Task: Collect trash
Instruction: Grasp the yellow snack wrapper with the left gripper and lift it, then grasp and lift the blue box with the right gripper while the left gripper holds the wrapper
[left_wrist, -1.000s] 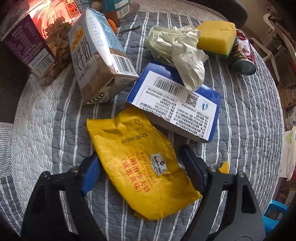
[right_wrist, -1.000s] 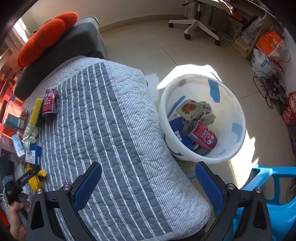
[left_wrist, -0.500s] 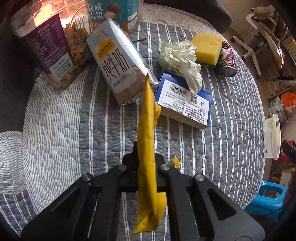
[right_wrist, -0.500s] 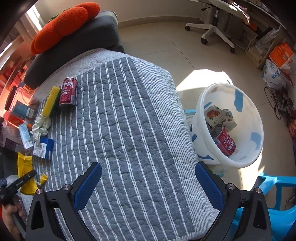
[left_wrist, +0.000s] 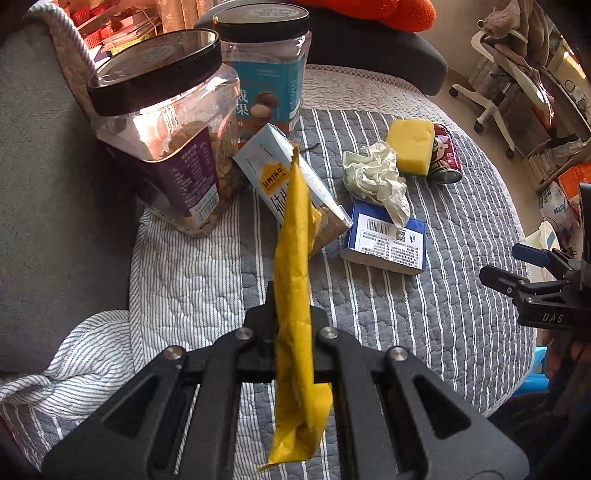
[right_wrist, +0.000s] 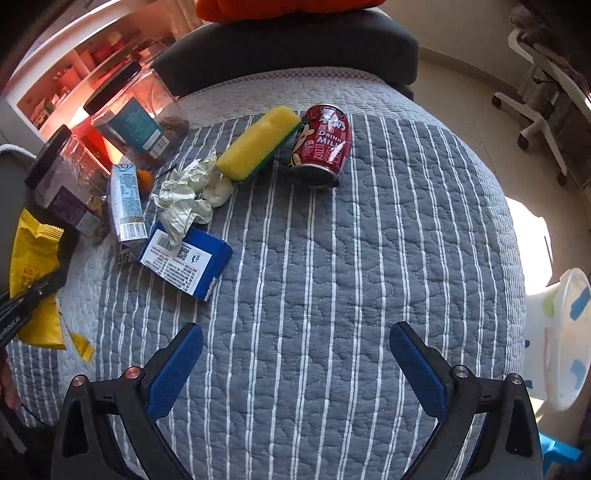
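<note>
My left gripper (left_wrist: 293, 317) is shut on a yellow snack wrapper (left_wrist: 293, 258) and holds it edge-on above the grey striped quilt (left_wrist: 424, 314). The wrapper also shows at the left edge of the right wrist view (right_wrist: 31, 258). My right gripper (right_wrist: 295, 354) is open and empty over the quilt (right_wrist: 351, 258). On the quilt lie a blue box (right_wrist: 186, 260), crumpled paper (right_wrist: 184, 197), a milk carton (right_wrist: 125, 203), a yellow sponge (right_wrist: 258, 142) and a red drink can (right_wrist: 321, 142). A white bin (right_wrist: 565, 339) stands on the floor at the right.
Two clear jars with black lids (left_wrist: 162, 122) (left_wrist: 264, 62) stand at the back left. A small yellow scrap (right_wrist: 83, 345) lies on the quilt. A dark cushion (right_wrist: 288, 44) lies behind. An office chair (right_wrist: 539, 110) and a blue stool (right_wrist: 557, 454) stand on the floor.
My left gripper closed on the yellow wrapper and lifted it off the quilt. My right gripper swung left from the bin to face the trash on the quilt.
</note>
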